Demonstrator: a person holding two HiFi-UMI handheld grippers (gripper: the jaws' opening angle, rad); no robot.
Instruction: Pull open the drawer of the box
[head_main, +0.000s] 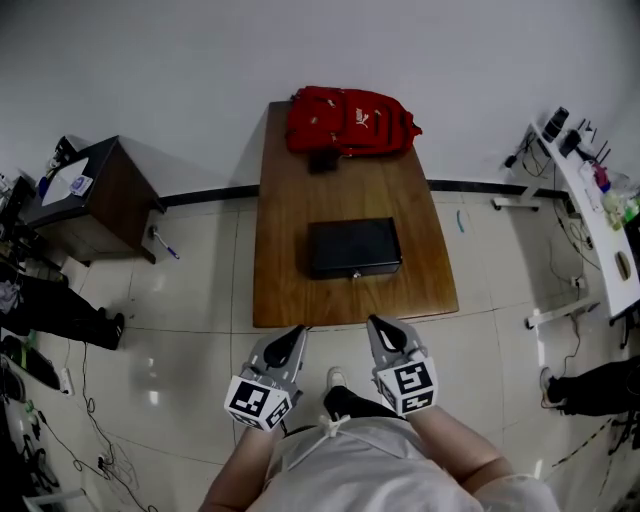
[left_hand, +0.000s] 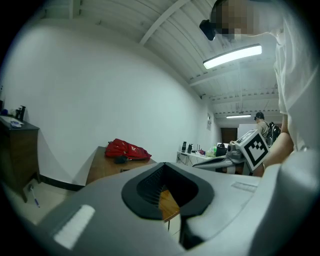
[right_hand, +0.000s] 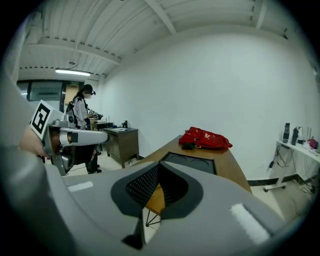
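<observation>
A flat black box (head_main: 353, 247) lies in the middle of a long wooden table (head_main: 290, 290), its front with a small lock facing me. The right gripper view shows the box (right_hand: 192, 161) ahead on the tabletop. My left gripper (head_main: 296, 332) and right gripper (head_main: 378, 324) hang side by side just short of the table's near edge, well apart from the box. In both gripper views the jaws stand together with nothing between them: left gripper (left_hand: 167, 190), right gripper (right_hand: 157, 189). The drawer looks closed.
A red backpack (head_main: 350, 121) lies at the table's far end against the wall. A dark cabinet (head_main: 85, 195) stands at the left and a white bench (head_main: 595, 215) with small items at the right. Cables trail on the tiled floor. A person (right_hand: 84, 112) stands further back.
</observation>
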